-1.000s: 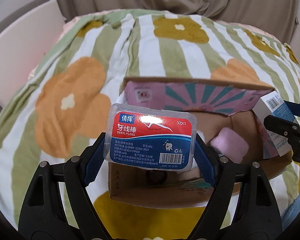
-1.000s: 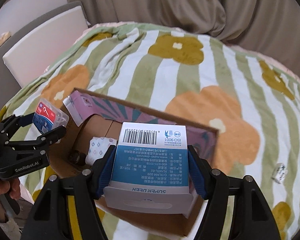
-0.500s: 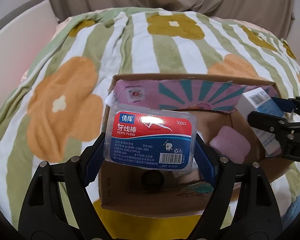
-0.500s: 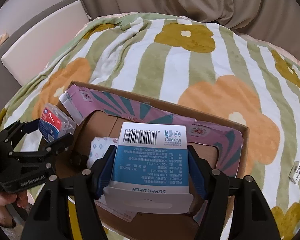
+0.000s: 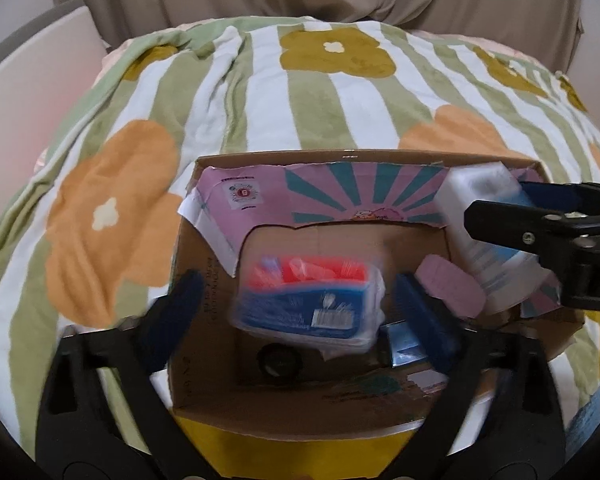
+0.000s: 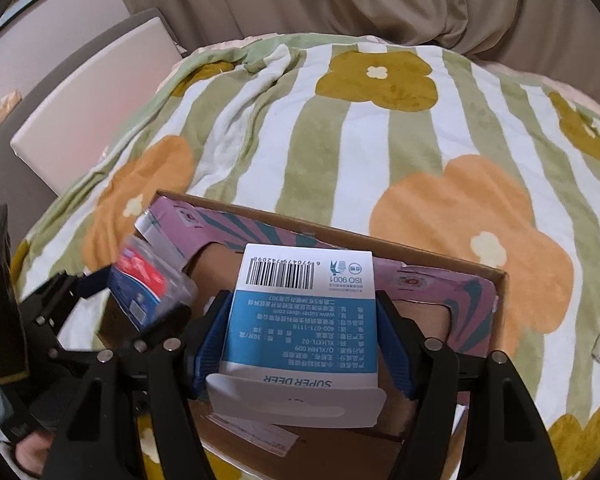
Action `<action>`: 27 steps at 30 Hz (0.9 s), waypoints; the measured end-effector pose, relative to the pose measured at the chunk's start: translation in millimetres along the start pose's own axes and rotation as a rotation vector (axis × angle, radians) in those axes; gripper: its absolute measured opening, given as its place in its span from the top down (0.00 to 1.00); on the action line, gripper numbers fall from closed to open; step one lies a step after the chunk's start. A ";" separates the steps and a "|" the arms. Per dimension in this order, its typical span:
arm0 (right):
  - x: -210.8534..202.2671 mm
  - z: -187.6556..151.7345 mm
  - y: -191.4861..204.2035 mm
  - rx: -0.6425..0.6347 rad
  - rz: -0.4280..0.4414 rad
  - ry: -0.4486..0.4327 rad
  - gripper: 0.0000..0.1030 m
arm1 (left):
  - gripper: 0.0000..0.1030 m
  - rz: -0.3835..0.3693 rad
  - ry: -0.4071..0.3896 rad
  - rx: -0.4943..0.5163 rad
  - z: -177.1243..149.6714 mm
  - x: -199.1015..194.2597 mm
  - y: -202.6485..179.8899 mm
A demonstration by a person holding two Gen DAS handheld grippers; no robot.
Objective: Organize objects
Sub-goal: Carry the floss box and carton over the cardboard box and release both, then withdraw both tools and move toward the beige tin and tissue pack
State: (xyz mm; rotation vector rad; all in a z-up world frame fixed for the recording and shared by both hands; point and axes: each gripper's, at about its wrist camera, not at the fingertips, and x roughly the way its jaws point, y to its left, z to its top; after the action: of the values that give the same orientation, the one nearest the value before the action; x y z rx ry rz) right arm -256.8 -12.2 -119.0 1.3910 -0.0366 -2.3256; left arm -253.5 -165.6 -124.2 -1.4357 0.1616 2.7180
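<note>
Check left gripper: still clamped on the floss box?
Open. Left gripper jaws have just spread clear of the floss box, which is blurred, dropping into the cardboard box.

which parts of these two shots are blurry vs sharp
Left wrist view: the dental floss box and the left gripper fingers smear with motion blur, while the cardboard box and blanket stay fairly sharp. Right wrist view: the blue-and-white carton reads crisp; the floss box at left is blurred.
</note>
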 end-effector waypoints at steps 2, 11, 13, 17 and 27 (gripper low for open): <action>-0.6 -0.5 -2.9 0.019 0.014 0.003 0.11 | 0.00 0.009 0.009 0.012 -2.4 -0.4 -2.0; -27.8 -14.1 -7.1 -0.006 0.017 -0.076 0.01 | 0.00 -0.028 -0.007 -0.036 -19.3 -17.1 -2.3; -32.7 -14.9 -7.8 -0.008 0.006 -0.075 0.01 | 0.00 -0.020 -0.014 -0.050 -22.1 -23.3 -4.4; -44.6 -17.5 -10.2 0.002 0.000 -0.097 0.01 | 0.00 -0.056 -0.027 -0.085 -27.4 -37.4 -11.2; -83.0 -27.8 -13.7 -0.004 -0.016 -0.127 0.01 | 0.00 -0.057 -0.037 -0.169 -34.6 -70.2 -19.8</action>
State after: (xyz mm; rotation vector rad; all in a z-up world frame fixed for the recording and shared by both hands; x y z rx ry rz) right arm -204.3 36.4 -66.8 1.2439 -0.0593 -2.4232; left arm -183.5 -150.6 -86.9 -1.4043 -0.1123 2.7672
